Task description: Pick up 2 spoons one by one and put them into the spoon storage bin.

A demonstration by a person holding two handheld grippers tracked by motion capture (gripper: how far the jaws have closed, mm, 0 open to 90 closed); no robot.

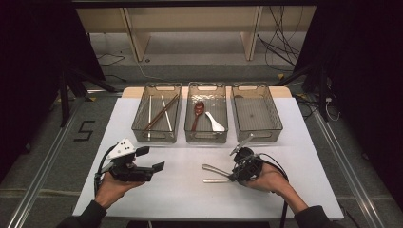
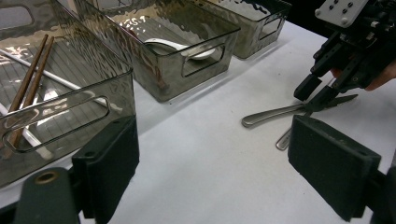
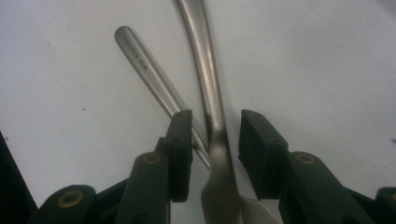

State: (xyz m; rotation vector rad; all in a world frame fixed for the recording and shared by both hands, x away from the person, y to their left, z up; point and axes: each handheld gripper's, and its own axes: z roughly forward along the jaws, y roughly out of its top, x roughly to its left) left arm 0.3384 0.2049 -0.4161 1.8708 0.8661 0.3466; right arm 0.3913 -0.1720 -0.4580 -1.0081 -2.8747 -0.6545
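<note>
The right gripper (image 3: 215, 154) is set low over 2 metal utensils (image 3: 205, 84) on the desk (image 1: 190, 190), its narrowly parted jaws straddling the fork neck, not yet clamped. The left gripper (image 2: 215, 163) is held wide apart, idle. Sorting is judged partly done: chopsticks (image 1: 159, 114) and spoons (image 1: 204, 116) are binned, the third bin (image 1: 256, 114) beyond the jaws left bare. Open desk lies between.

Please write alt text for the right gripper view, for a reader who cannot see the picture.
The right gripper, jaws open, straddles the neck of a metal utensil on the white table. A second metal handle crosses under the first, running up to the left past the left jaw. Both handles point away from the camera.
</note>
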